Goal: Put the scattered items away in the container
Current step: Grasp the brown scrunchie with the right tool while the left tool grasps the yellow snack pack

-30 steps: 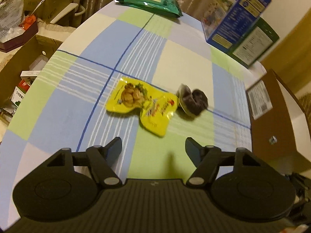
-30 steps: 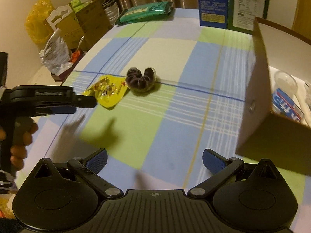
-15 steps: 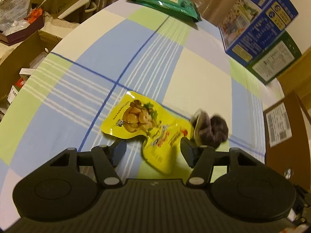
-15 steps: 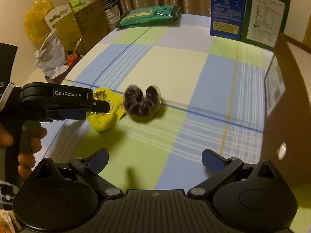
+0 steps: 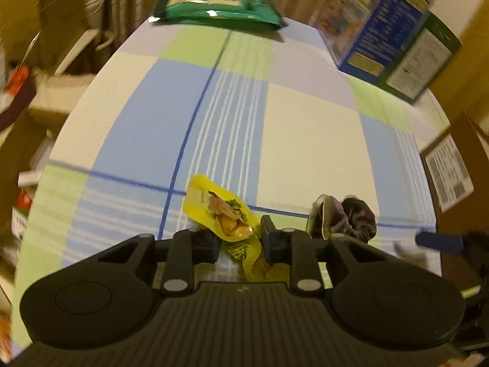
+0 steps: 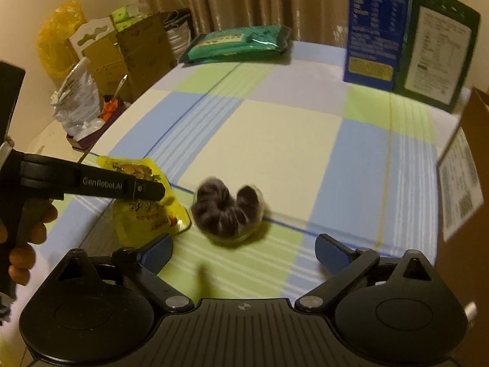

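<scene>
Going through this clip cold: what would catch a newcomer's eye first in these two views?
Probably the yellow snack pouch near the table's front edge, crumpling between the left tongs as their jaws close on it. Just to its right on the checked tablecloth sits a dark coiled item in a clear wrapper, with the open right tongs short of it, jaws easing inward.

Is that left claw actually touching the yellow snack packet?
Touching. In the left wrist view the closing left gripper has the yellow packet crumpled between its fingers.

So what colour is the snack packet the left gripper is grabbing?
Yellow. The snack packet shows best in the left wrist view.
</scene>
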Demonstrator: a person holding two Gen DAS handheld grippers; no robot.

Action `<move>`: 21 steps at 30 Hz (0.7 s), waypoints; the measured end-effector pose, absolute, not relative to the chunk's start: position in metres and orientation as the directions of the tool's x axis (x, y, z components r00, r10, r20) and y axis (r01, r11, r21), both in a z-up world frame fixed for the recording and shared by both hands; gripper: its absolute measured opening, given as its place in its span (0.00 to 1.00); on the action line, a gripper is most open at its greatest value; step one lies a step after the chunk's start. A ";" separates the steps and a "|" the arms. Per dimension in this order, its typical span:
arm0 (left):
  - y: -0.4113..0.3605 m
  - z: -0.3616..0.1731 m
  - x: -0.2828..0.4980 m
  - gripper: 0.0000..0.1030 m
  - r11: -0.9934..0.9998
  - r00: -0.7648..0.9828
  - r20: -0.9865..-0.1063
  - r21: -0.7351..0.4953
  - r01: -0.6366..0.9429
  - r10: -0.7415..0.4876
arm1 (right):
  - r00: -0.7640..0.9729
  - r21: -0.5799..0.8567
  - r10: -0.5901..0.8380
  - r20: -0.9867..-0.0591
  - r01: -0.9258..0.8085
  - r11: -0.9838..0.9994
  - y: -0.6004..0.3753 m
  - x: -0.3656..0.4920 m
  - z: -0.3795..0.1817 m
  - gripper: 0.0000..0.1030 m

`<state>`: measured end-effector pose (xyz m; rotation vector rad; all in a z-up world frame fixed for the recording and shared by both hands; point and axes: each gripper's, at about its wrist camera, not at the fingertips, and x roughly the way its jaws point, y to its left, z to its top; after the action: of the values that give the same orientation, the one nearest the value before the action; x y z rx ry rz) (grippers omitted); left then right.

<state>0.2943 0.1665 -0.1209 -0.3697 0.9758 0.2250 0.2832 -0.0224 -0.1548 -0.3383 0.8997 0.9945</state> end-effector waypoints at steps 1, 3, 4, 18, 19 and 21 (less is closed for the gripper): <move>0.166 -0.120 0.295 0.20 0.923 0.539 -0.842 -0.187 -0.335 0.025 | 0.235 0.134 0.581 -0.780 -0.843 0.522 -0.019 0.282 -0.156 0.91; 0.168 -0.117 0.295 0.18 0.930 0.534 -0.845 -0.175 -0.322 0.025 | 0.237 0.121 0.582 -0.778 -0.852 0.509 -0.012 0.281 -0.158 0.87; 0.170 -0.117 0.295 0.18 0.931 0.530 -0.848 -0.177 -0.321 0.022 | 0.238 0.116 0.583 -0.777 -0.856 0.504 -0.009 0.281 -0.159 0.85; 0.195 -0.115 0.275 0.18 0.928 0.504 -0.864 -0.173 -0.329 0.018 | 0.230 0.081 0.556 -0.799 -0.875 0.478 0.022 0.290 -0.185 0.56; 0.195 -0.115 0.275 0.18 0.928 0.503 -0.864 -0.172 -0.331 0.020 | 0.229 0.079 0.554 -0.800 -0.876 0.476 0.023 0.291 -0.185 0.56; 0.194 -0.114 0.275 0.18 0.928 0.503 -0.864 -0.168 -0.332 0.023 | 0.233 0.071 0.555 -0.798 -0.879 0.471 0.022 0.290 -0.185 0.51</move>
<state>0.2750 0.1936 -0.1142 -0.3325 1.0263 0.2191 0.2901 0.0221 -0.1855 -0.4411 0.8716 1.0300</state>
